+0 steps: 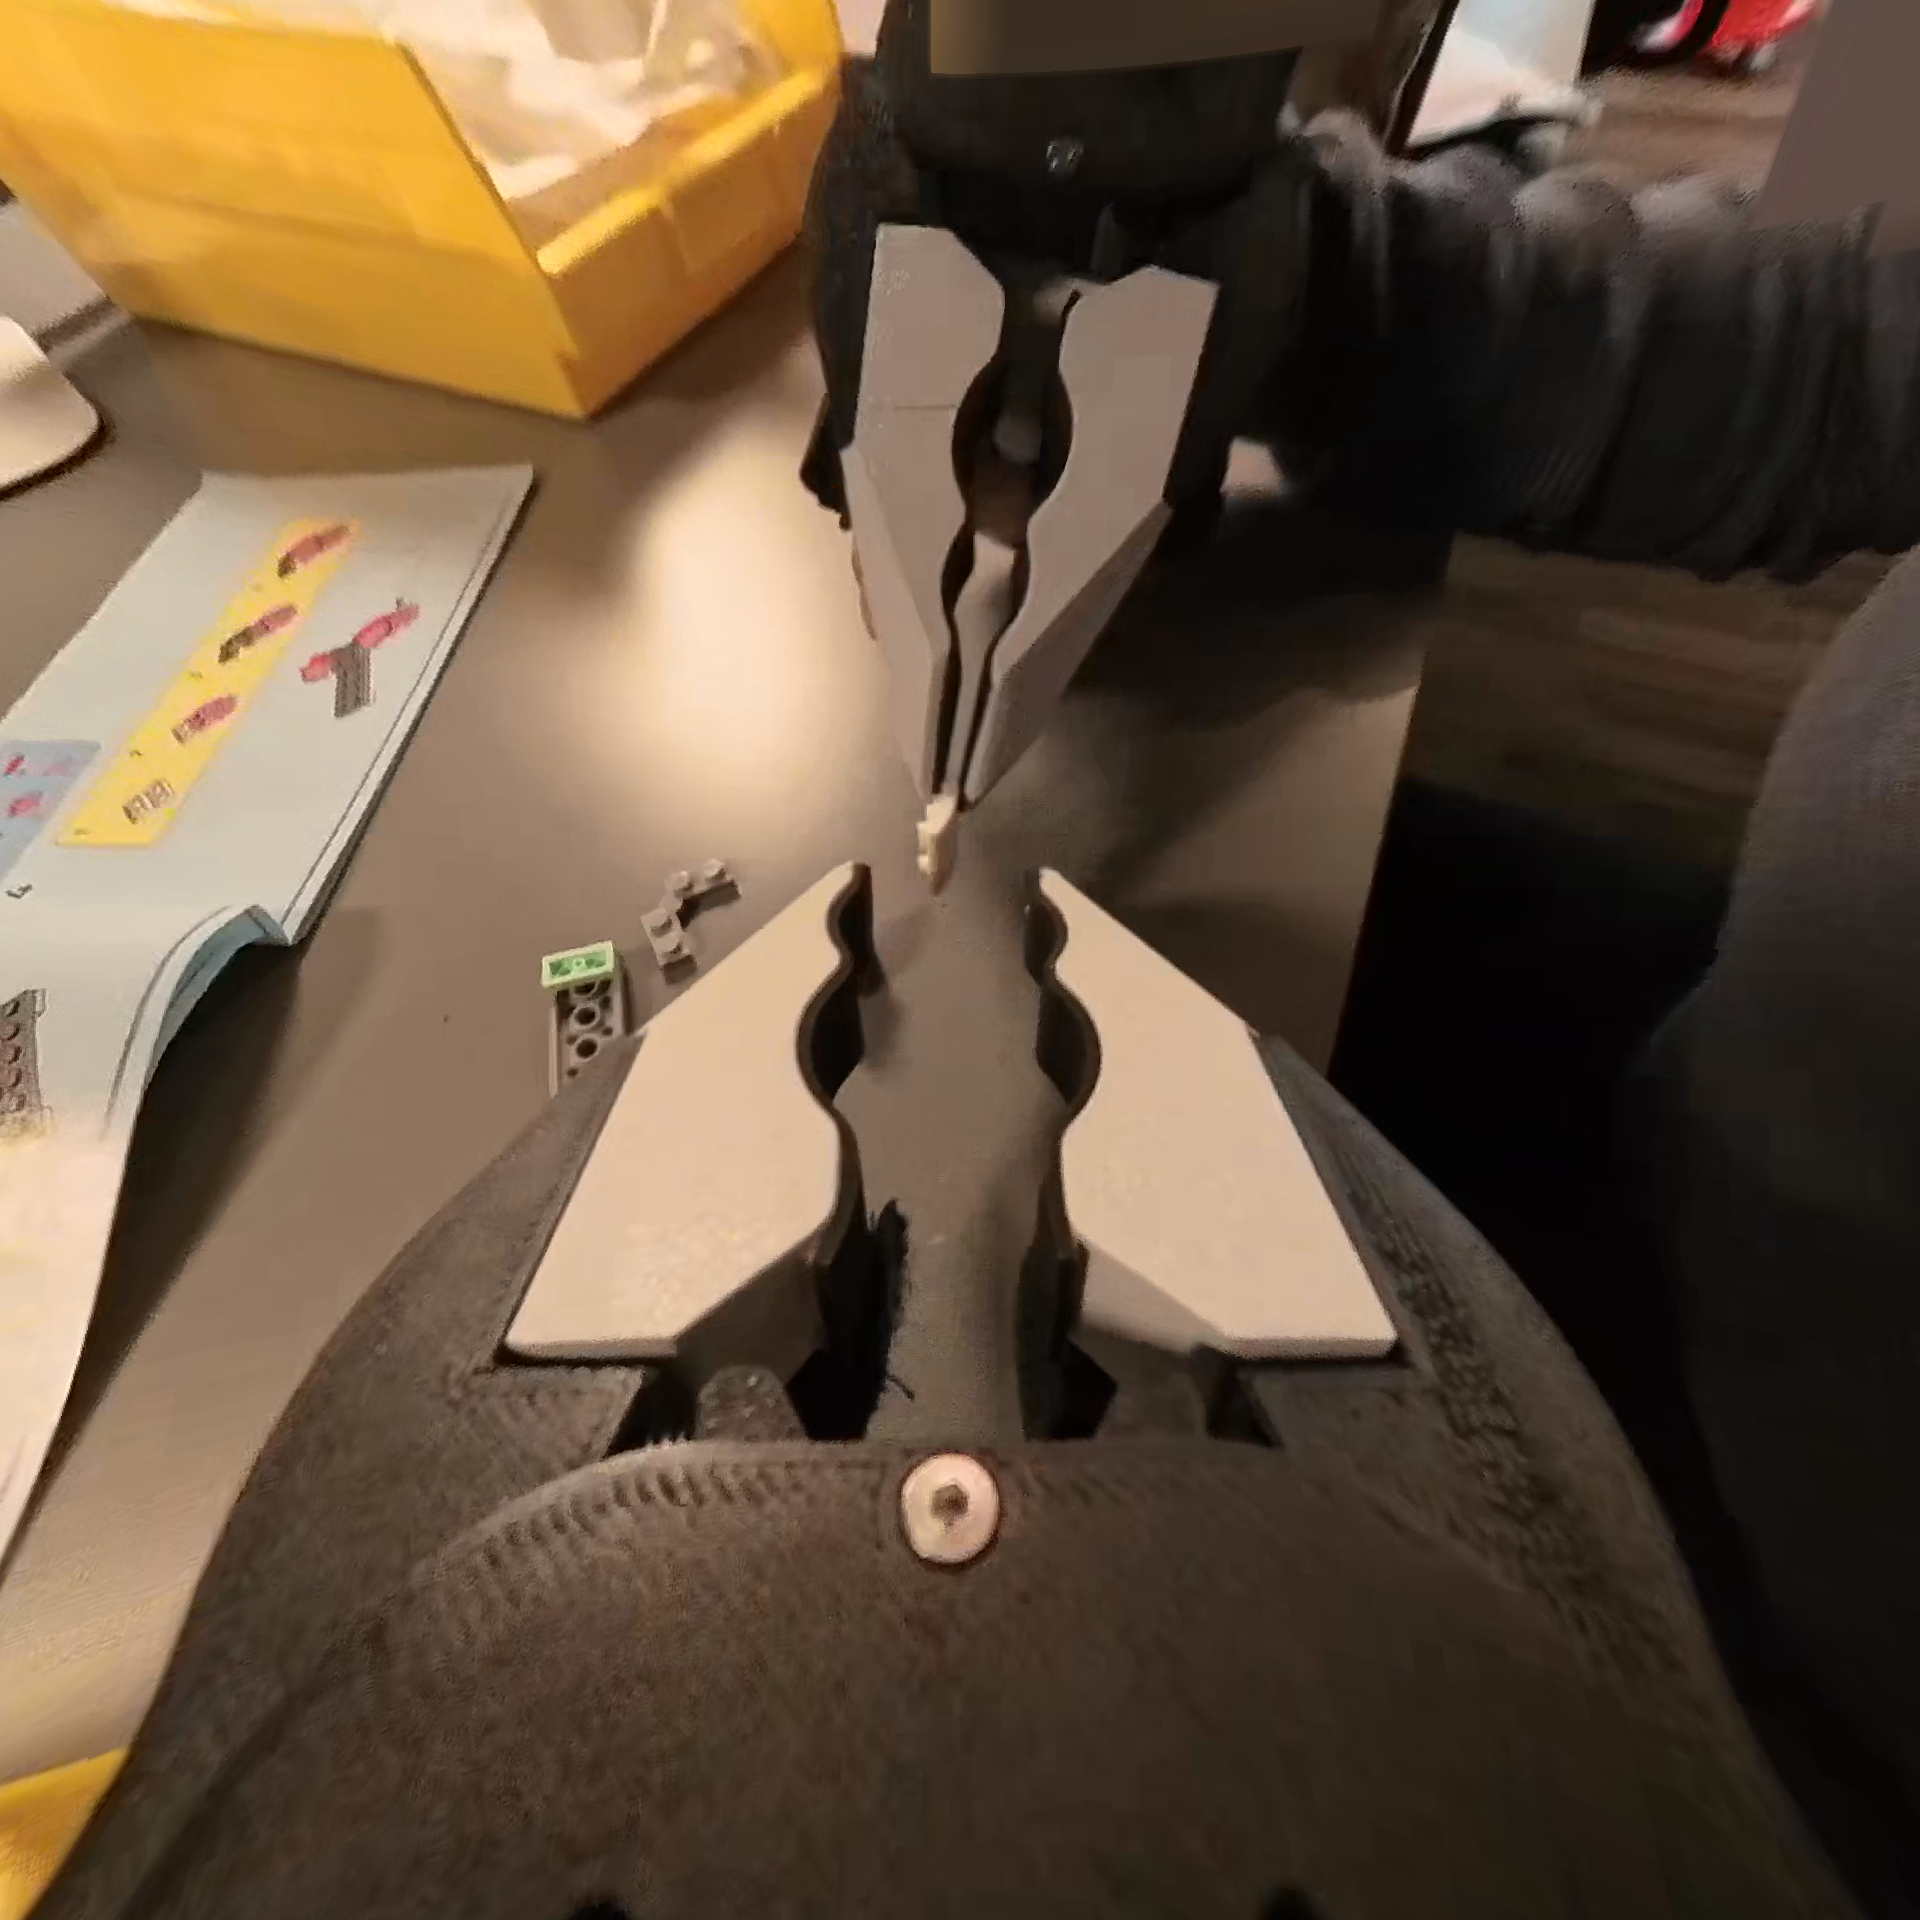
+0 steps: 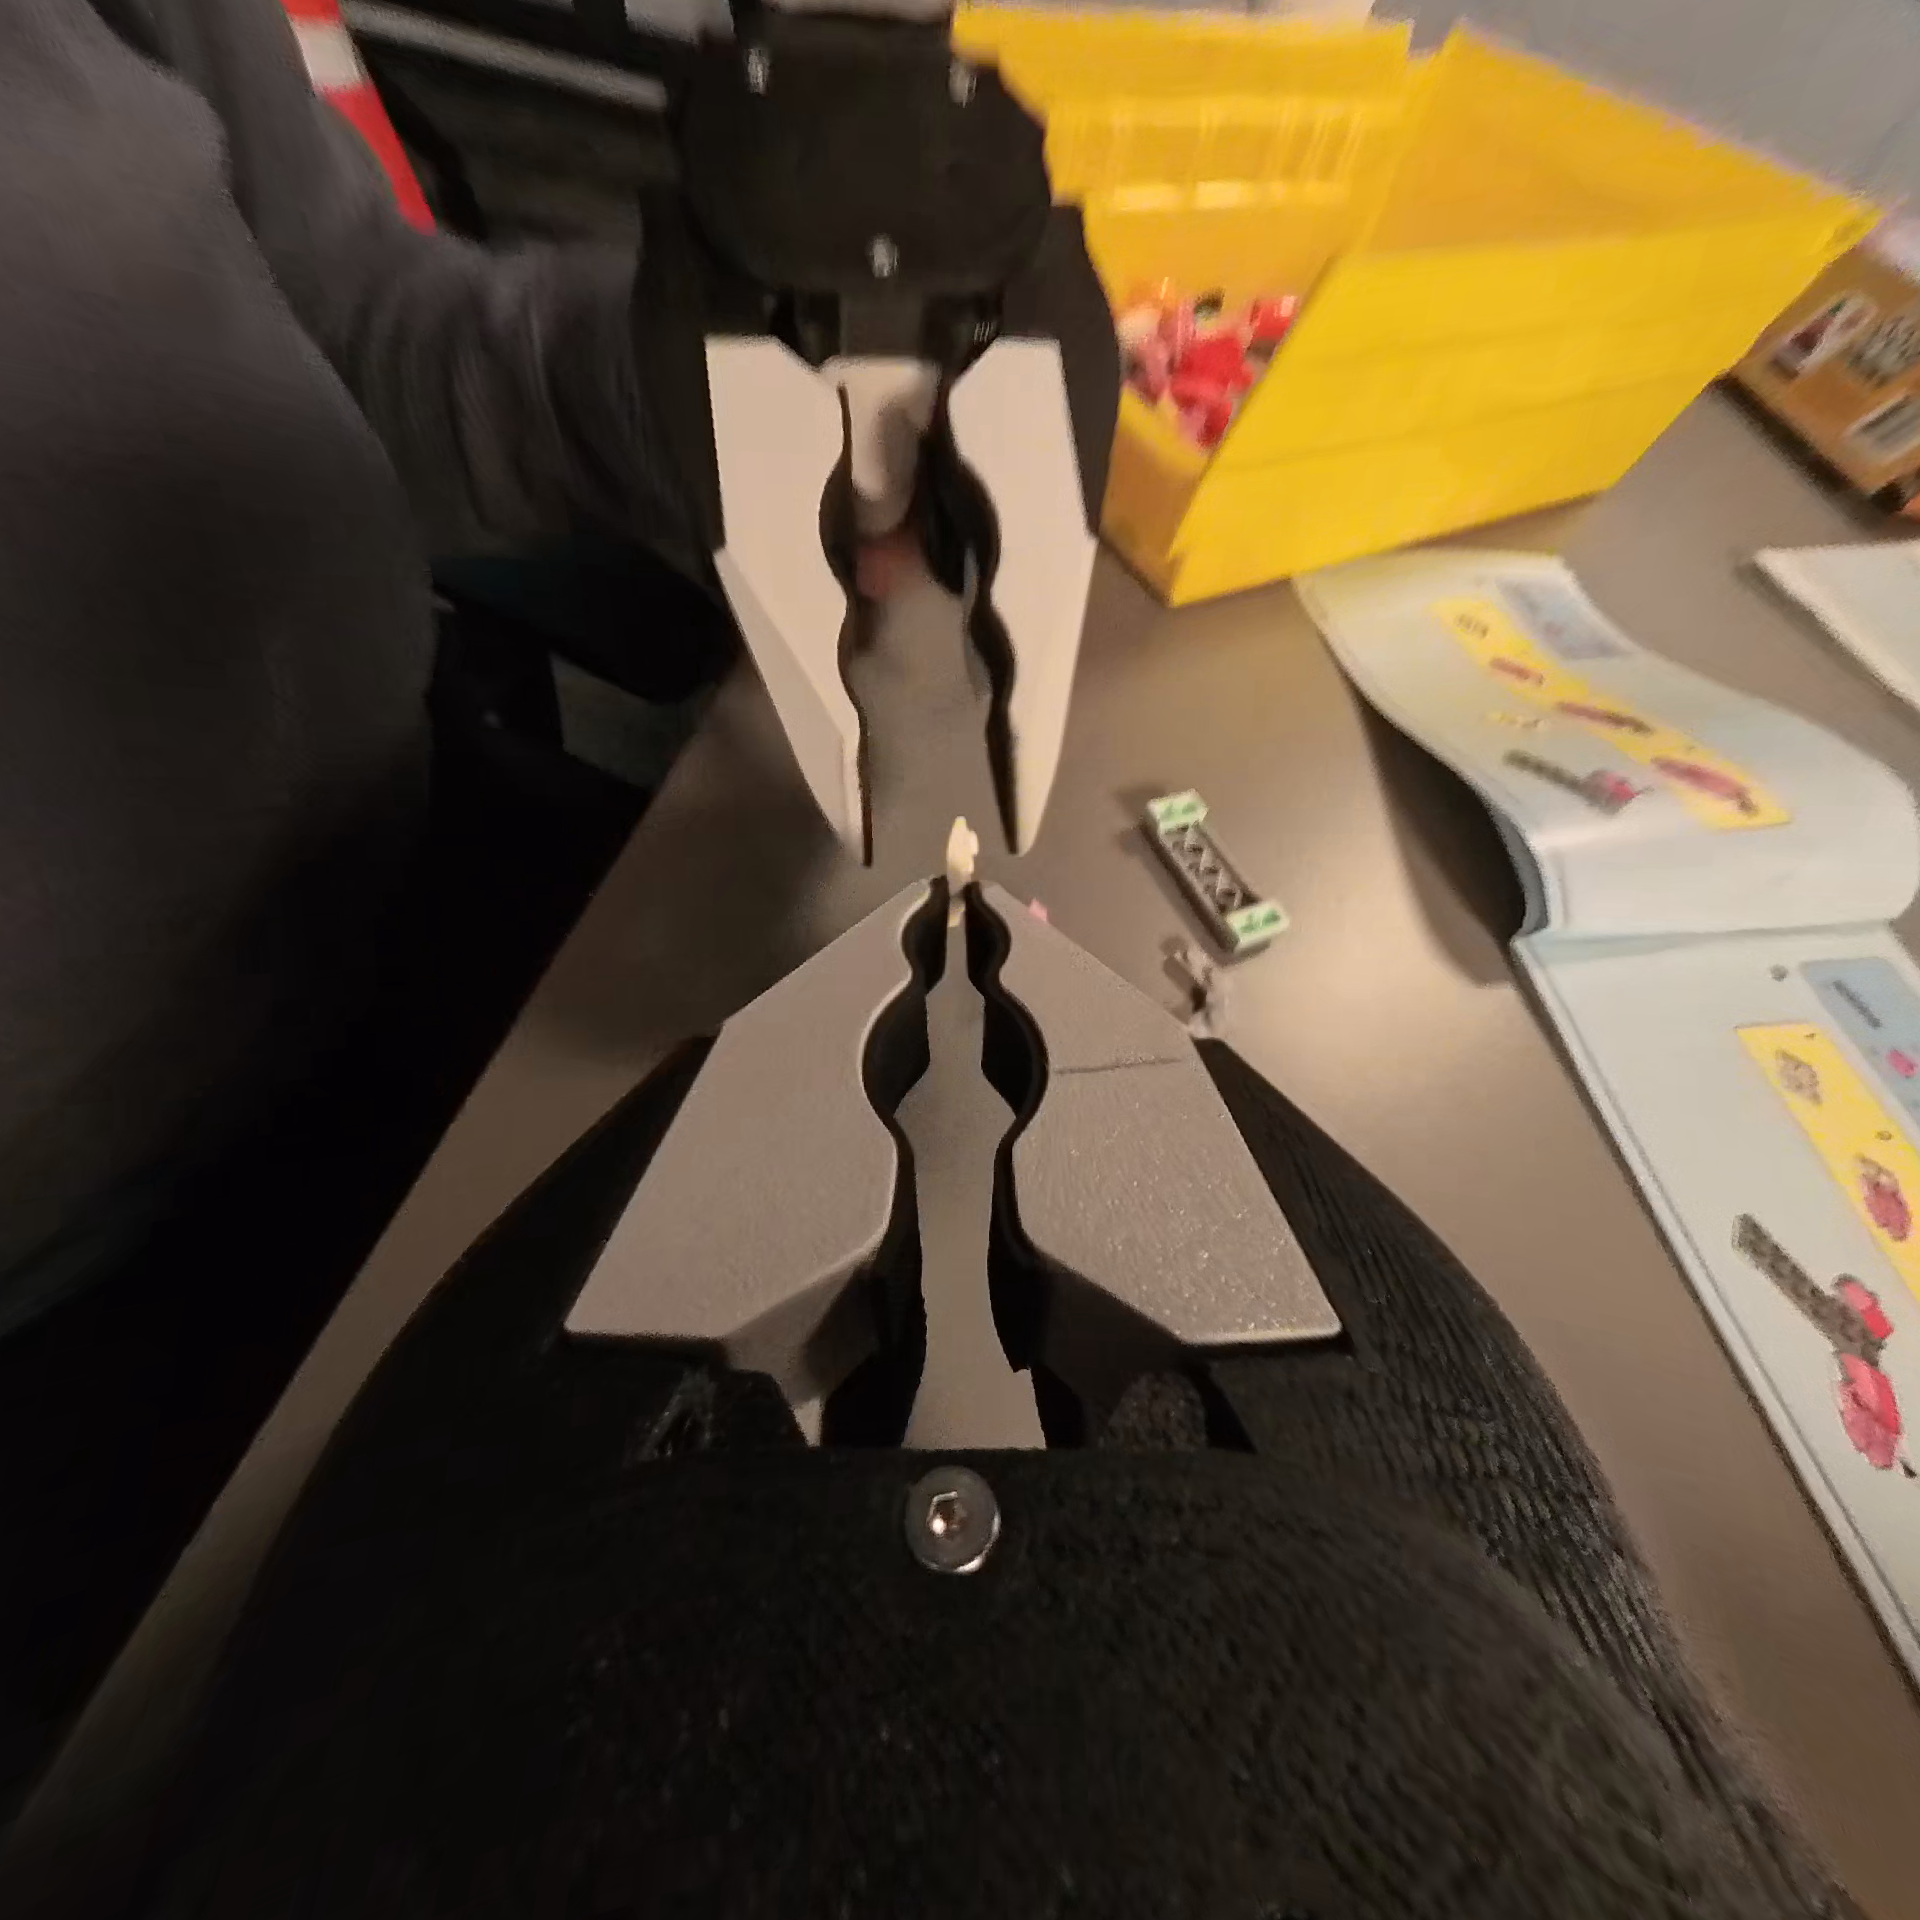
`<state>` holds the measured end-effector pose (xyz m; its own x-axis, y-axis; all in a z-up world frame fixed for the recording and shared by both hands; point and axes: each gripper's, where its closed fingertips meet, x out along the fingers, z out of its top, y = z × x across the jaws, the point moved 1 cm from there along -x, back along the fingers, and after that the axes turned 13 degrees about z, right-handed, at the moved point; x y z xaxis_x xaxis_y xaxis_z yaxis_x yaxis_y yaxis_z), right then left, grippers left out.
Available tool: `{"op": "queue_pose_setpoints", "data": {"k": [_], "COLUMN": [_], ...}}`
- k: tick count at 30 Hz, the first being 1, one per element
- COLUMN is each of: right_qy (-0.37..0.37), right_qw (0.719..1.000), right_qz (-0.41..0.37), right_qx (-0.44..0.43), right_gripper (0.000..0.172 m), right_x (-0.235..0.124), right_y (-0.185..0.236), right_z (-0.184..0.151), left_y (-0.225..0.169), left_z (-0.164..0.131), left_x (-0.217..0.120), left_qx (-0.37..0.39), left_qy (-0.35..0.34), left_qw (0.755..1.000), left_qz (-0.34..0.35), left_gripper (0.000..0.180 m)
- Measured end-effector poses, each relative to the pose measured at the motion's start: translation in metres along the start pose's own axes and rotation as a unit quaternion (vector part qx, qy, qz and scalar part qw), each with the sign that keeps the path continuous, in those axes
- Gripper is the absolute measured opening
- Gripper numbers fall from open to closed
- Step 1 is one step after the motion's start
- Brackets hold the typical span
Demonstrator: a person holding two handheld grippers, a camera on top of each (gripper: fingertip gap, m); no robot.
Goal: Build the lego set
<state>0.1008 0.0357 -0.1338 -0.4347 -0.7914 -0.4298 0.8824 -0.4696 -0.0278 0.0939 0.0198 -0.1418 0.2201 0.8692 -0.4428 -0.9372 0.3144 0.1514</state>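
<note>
Dark grey-brown tabletop [image 1: 644, 644] fills both views, with a dim room beyond its far edge. At the upper left of the left wrist view a yellow plastic bin [image 1: 343, 197] holding crumpled white bags is seen; below it an open pale-blue instruction booklet [image 1: 260, 707] lies flat. Near the lower centre-left a dark grey studded plate with a green tile at its end [image 1: 584, 1003] lies on the table, and just beside it a small grey angled bracket piece [image 1: 686, 914].

At the centre, the left gripper [image 1: 951, 883] is seen with its light grey fingers apart and nothing pressed between them. Opposite it, the right gripper [image 1: 951, 805] is clamped by its fingertips on a tiny cream-white studded brick piece [image 1: 938, 844], held above the table just ahead of the left fingertips and not touched by them.

The piece's long axis runs roughly in line with the right gripper's fingers, its free end pointing toward the left gripper.

No transfer appears completed: the piece is gripped by one tool only, and the other pieces lie loose, unjoined.
</note>
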Motion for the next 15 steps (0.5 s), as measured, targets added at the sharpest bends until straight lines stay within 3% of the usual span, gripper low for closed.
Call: {"op": "queue_pose_setpoints", "data": {"k": [7,10,15], "right_qy": [-0.128,-0.146,-0.149], "right_qw": [0.991,0.988,0.988], "right_qz": [0.034,0.046,0.049], "right_qx": [-0.008,-0.008,-0.011], "right_gripper": [0.000,0.000,0.000], "right_x": [-0.021,-0.025,-0.027], "right_y": [0.012,0.016,0.016], "right_z": [0.037,0.040,0.040], "left_y": [-0.010,-0.009,-0.009], "left_z": [0.035,0.041,0.046], "left_x": [-0.015,-0.017,-0.016], "left_qx": [-0.062,-0.069,-0.080], "left_qy": [-0.118,-0.136,-0.140], "left_qw": [0.990,0.987,0.985], "left_qz": [-0.056,-0.055,-0.066], "left_gripper": [0.014,0.004,0.009]}}
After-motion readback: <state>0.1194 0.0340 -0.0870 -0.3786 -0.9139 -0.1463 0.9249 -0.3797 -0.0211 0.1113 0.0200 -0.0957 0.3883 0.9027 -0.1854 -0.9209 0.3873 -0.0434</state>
